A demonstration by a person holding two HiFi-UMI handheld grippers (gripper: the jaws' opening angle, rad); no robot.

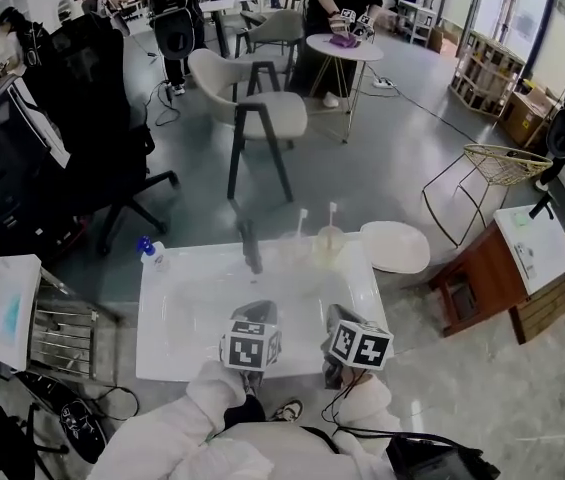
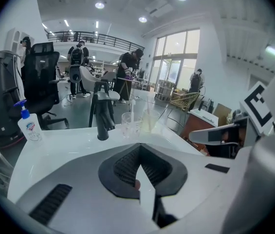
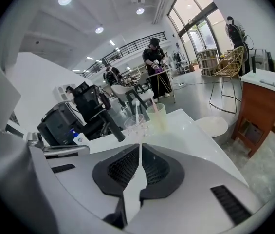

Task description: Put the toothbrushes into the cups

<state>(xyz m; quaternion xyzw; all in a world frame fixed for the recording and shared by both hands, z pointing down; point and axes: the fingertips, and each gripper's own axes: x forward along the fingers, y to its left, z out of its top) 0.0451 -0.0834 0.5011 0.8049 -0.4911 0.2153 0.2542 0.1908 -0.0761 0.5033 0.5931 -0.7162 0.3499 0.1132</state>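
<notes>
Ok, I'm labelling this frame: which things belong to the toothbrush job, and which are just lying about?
Job in hand: clear cup with first toothbrush standing in it; yellowish cup with second toothbrush standing in it.
Lying about: black tap, blue-pump bottle, round white stool.

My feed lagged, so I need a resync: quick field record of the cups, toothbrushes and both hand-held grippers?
clear plastic cup: upright on white table, white toothbrush standing in it
yellowish translucent cup: upright beside it, second toothbrush inside
left hand-held gripper: shut, empty, apart from cups
right hand-held gripper: shut, empty
task: looks done
</notes>
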